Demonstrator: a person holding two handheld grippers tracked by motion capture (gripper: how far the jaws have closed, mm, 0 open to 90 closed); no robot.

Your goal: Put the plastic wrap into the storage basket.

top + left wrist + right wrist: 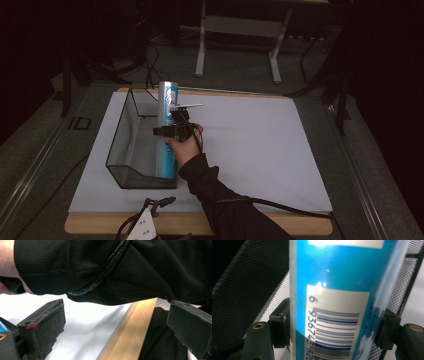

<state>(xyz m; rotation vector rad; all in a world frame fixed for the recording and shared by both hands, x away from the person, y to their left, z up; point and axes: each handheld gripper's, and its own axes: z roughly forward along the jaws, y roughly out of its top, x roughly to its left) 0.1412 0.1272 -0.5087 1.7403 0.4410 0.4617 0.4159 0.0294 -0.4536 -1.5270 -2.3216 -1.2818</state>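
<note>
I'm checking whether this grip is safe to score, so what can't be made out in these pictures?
- Bottom of the blue tube: high view, hidden by the mesh basket wall; whether it stands on the basket floor is unclear.
- Tube's barcode digits: right gripper view, cut off by the lower edge.
- Right gripper: pad contact with the tube is uncertain behind its clear sleeve.
- Left gripper: high view, mostly cut off by the bottom edge.

Room dim. Grey carpet floor (240,75) throughout. A white-framed table (240,35) stands at upper centre of the frame; black cables (150,60) trail at upper left. The wooden bench (280,226) carries a white sheet (260,150).
</note>
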